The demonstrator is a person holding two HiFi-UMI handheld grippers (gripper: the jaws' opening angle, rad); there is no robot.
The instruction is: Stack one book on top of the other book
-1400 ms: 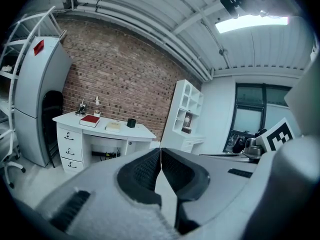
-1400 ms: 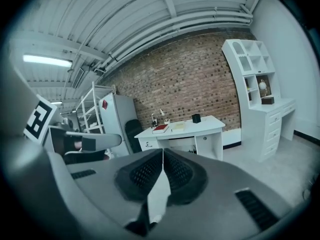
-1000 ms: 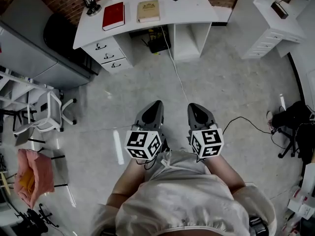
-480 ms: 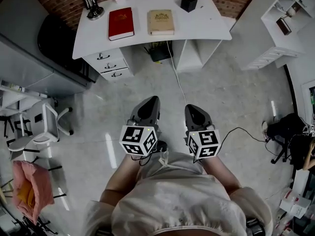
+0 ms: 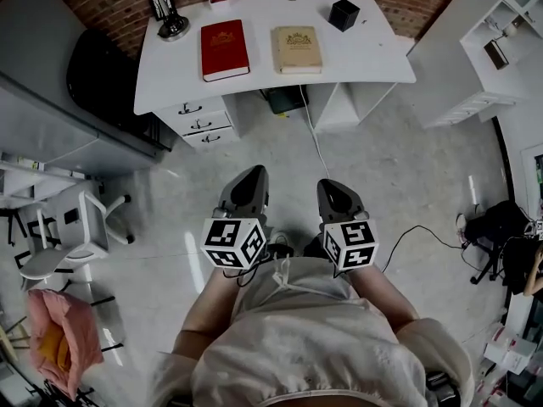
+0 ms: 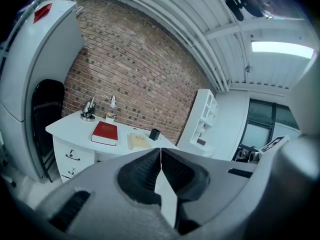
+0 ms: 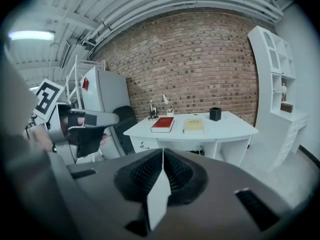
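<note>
A red book [image 5: 224, 49] and a tan book [image 5: 297, 49] lie flat side by side on a white desk [image 5: 373, 53] against the brick wall. Both show small in the gripper views: the red book [image 6: 105, 132] [image 7: 163, 124] on the left, the tan book [image 6: 138, 142] [image 7: 193, 125] to its right. My left gripper [image 5: 249, 183] and right gripper [image 5: 331, 188] are held close to my body over the floor, well short of the desk. Both are shut with nothing between their jaws.
A black cube-shaped holder [image 5: 344, 13] and a desk lamp [image 5: 172, 25] stand at the desk's back. Drawers [image 5: 199, 123] sit under its left half, and a cable [image 5: 314, 134] runs across the floor. A white chair [image 5: 68, 231] stands at left, white shelving [image 5: 496, 58] at right.
The desk and both books have come lower and nearer in the head view, as I and both grippers moved toward them. Both grippers stayed shut.
</note>
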